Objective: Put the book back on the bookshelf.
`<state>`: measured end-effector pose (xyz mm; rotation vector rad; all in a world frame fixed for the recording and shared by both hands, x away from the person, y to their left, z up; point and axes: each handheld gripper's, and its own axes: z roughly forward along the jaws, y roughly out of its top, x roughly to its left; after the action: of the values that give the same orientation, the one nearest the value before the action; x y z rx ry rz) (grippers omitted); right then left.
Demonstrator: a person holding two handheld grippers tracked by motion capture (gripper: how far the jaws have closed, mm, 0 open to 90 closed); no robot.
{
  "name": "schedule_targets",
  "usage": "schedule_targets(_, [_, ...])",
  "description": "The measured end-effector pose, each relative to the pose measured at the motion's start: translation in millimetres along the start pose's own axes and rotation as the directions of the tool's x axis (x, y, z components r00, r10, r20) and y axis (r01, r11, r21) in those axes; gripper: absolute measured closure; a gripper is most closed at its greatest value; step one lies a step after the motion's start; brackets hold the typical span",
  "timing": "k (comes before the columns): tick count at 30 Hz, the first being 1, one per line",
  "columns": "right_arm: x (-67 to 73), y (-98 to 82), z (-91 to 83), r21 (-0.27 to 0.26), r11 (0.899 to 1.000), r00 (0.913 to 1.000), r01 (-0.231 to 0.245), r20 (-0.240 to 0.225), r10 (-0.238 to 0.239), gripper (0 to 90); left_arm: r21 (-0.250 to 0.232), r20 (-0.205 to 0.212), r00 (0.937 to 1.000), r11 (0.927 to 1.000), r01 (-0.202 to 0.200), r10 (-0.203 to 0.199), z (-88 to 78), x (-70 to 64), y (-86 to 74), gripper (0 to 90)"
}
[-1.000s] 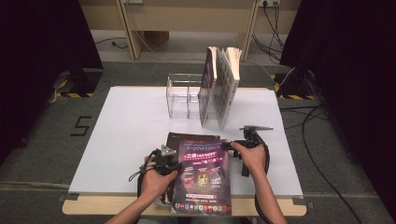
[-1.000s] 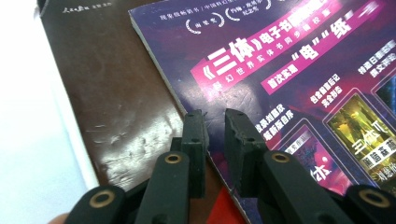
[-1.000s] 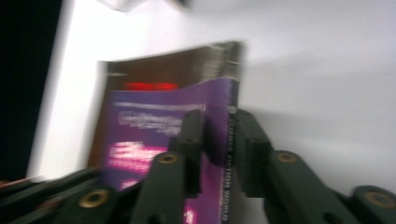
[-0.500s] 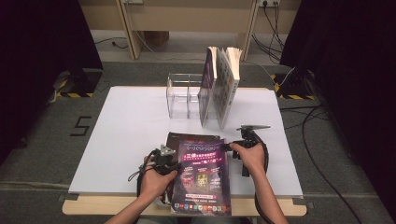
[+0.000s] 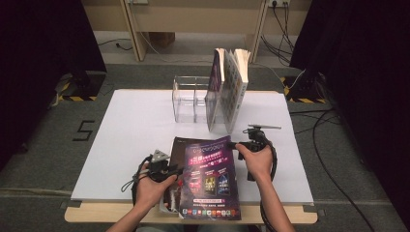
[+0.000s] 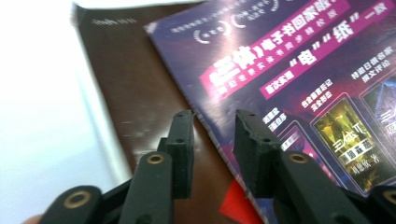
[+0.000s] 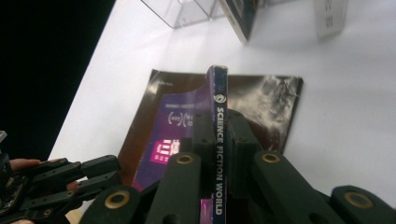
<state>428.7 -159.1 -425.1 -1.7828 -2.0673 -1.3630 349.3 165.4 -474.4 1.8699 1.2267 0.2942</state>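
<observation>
A purple magazine [image 5: 210,176] lies tilted on top of a dark brown one [image 5: 179,141] at the table's front middle. My right gripper [image 5: 236,145] is at its far right corner. In the right gripper view the jaws [image 7: 217,116] are shut on the spine [image 7: 219,140], which reads "SCIENCE FICTION WORLD", and they have just been closing on it. My left gripper [image 5: 175,171] sits at the magazine's left edge. Its jaws [image 6: 212,121] have just been opening and stand apart over that edge [image 6: 210,126], pads not pressing. The brown cover [image 6: 135,84] shows to their left.
A clear acrylic rack [image 5: 188,99] stands at the back middle of the white table [image 5: 130,130], with upright books [image 5: 227,92] leaning at its right end. The wooden front edge [image 5: 96,212] runs under the magazines' near ends.
My right gripper has risen a little with the purple magazine's spine edge. The left gripper has shifted slightly along the magazine's left side and its jaws have parted.
</observation>
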Motion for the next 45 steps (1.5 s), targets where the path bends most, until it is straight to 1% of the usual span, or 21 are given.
schedule_targets(2, [5.2, 0.3, -4.1, -0.026, 0.999, 0.9998, 0.019, 0.005, -0.019, 85.0, -0.028, -0.008, 0.9999, 0.9996, 0.011, -0.011, -7.1, 4.2, -2.0, 64.0])
schedule_targets(5, [12.8, 1.0, -8.2, -0.047, 0.998, 0.9993, 0.038, 0.005, -0.038, 85.0, -0.056, -0.025, 0.9995, 0.9982, 0.018, -0.02, -15.9, 9.7, -7.8, 59.4])
schedule_targets(7, [18.0, 1.3, -9.4, -0.059, 0.997, 0.9985, 0.055, 0.006, -0.055, 85.0, -0.067, -0.029, 0.9994, 0.9976, 0.017, -0.019, -19.2, 12.2, -12.1, 57.7])
schedule_targets(9, [22.5, 1.9, -10.0, -0.068, 0.995, 0.9976, 0.07, 0.005, -0.07, 85.0, -0.075, -0.035, 0.9991, 0.997, 0.021, -0.024, -22.3, 15.6, -17.7, 56.3])
schedule_targets(14, [34.2, 3.8, -12.1, -0.093, 0.991, 0.9952, 0.098, 0.003, -0.098, 85.0, -0.1, -0.049, 0.998, 0.9944, 0.034, -0.039, -26.1, 21.9, -25.6, 53.2])
schedule_targets(18, [41.6, 7.6, -18.8, -0.14, 0.984, 0.9939, 0.11, 0.01, -0.11, 85.0, -0.127, -0.048, 0.9971, 0.9905, 0.052, -0.058, -30.0, 25.5, -26.7, 52.6])
schedule_targets(21, [47.0, 10.7, -23.8, -0.167, 0.978, 0.9918, 0.128, 0.025, -0.126, 85.0, -0.141, -0.049, 0.997, 0.9886, 0.052, -0.06, -31.2, 26.6, -26.6, 52.4])
schedule_targets(26, [53.0, 12.8, -26.7, -0.197, 0.97, 0.9894, 0.145, 0.031, -0.142, 85.0, -0.148, -0.049, 0.9969, 0.9876, 0.054, -0.061, -30.6, 27.4, -28.2, 52.3])
schedule_targets(32, [60.5, 13.1, -29.7, -0.247, 0.955, 0.9865, 0.163, 0.054, -0.155, 85.1, -0.153, -0.05, 0.9964, 0.9864, 0.06, -0.068, -30.1, 28.4, -30.5, 52.1])
schedule_targets(37, [64.1, 14.8, -33.2, -0.281, 0.945, 0.9857, 0.168, 0.059, -0.158, 85.0, -0.164, -0.056, 0.9963, 0.9849, 0.055, -0.065, -30.5, 28.7, -31.0, 52.1])
schedule_targets(39, [65.2, 15.4, -34.3, -0.291, 0.942, 0.9864, 0.164, 0.055, -0.155, 85.0, -0.167, -0.06, 0.9963, 0.9846, 0.052, -0.062, -30.2, 28.7, -31.2, 52.1])
schedule_targets(40, [66.0, 15.5, -34.8, -0.295, 0.943, 0.9876, 0.157, 0.05, -0.148, 85.1, -0.167, -0.059, 0.9962, 0.9846, 0.053, -0.064, -29.9, 28.7, -31.3, 51.9])
schedule_targets(41, [66.1, 16.1, -35.4, -0.299, 0.94, 0.9863, 0.165, 0.056, -0.155, 85.0, -0.166, -0.061, 0.9961, 0.9846, 0.054, -0.065, -29.7, 28.8, -31.5, 51.7])
schedule_targets(45, [67.1, 17.2, -36.8, -0.324, 0.931, 0.9858, 0.167, 0.065, -0.155, 85.0, -0.165, -0.061, 0.996, 0.9848, 0.055, -0.065, -29.0, 28.6, -32.4, 51.5])
